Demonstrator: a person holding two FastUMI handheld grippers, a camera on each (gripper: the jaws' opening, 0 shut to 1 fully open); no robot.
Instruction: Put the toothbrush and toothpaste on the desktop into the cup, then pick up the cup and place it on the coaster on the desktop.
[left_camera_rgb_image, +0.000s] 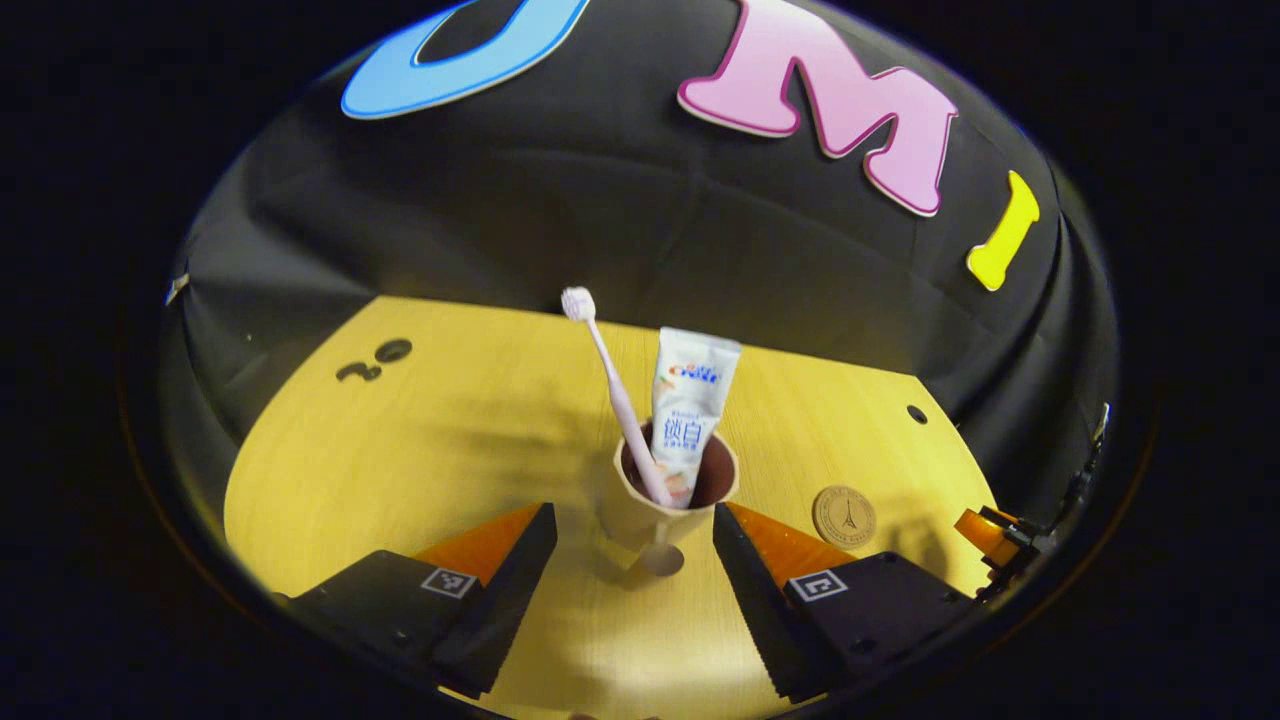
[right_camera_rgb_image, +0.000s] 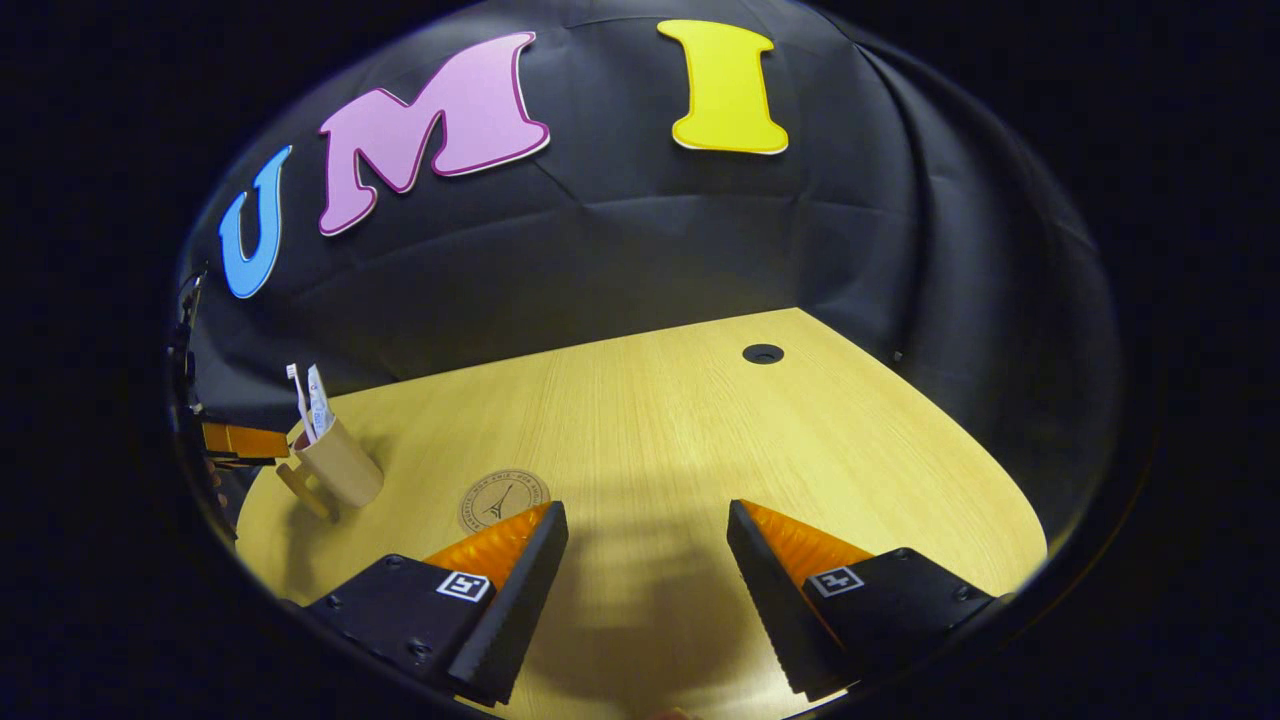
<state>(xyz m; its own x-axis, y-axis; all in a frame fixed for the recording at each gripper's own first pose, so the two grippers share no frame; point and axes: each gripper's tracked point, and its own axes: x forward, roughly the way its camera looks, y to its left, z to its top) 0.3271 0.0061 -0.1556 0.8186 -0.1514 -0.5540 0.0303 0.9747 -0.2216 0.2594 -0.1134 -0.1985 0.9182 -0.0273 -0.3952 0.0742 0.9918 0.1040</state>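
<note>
A beige cup (left_camera_rgb_image: 660, 500) with a side handle stands on the wooden desktop (left_camera_rgb_image: 450, 450), just ahead of my left gripper (left_camera_rgb_image: 635, 530). The gripper is open, one finger on each side of the cup, not touching it. A pink toothbrush (left_camera_rgb_image: 615, 390) and a white toothpaste tube (left_camera_rgb_image: 685, 410) stand inside the cup. The round brown coaster (left_camera_rgb_image: 843, 516) lies flat to the cup's right. In the right gripper view the cup (right_camera_rgb_image: 335, 462) is at far left and the coaster (right_camera_rgb_image: 500, 498) lies just beyond the left finger of my right gripper (right_camera_rgb_image: 648, 525), which is open and holds nothing.
Cable holes (left_camera_rgb_image: 393, 350) mark the desktop at the back left, another small hole (left_camera_rgb_image: 916, 413) at the right, and one (right_camera_rgb_image: 762, 353) shows in the right gripper view. The other gripper (left_camera_rgb_image: 1000, 540) is at the right edge. Black cloth walls close the desk's far side.
</note>
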